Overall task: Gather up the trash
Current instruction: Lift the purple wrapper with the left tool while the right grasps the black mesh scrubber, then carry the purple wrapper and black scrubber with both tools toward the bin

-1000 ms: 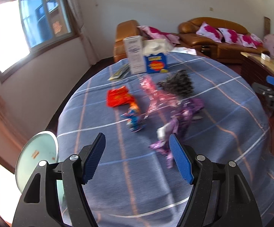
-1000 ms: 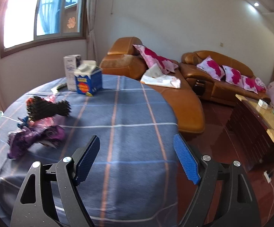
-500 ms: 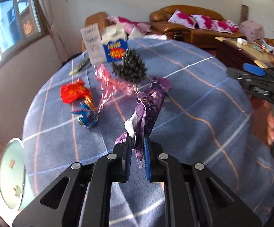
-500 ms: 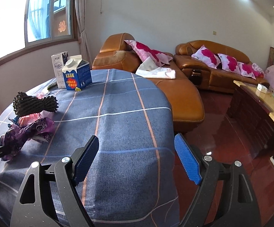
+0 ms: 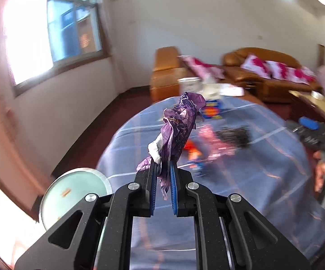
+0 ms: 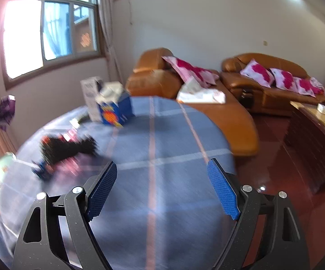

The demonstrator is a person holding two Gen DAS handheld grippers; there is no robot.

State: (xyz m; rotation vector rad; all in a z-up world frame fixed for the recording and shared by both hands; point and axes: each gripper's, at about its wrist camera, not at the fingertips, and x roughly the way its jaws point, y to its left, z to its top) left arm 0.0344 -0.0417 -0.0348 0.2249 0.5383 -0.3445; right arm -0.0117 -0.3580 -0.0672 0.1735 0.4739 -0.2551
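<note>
Your left gripper (image 5: 163,175) is clamped on the purple wrapper (image 5: 178,126), lifted off the blue checked tablecloth (image 5: 263,180); a second ago it lay on the cloth between spread fingers. Your right gripper (image 6: 162,189) stays wide, nothing in it. Black netting (image 6: 68,148), pink and red wrappers remain mid-table, blurred. Blue carton (image 6: 115,110) at the far edge, lettering unreadable now.
</note>
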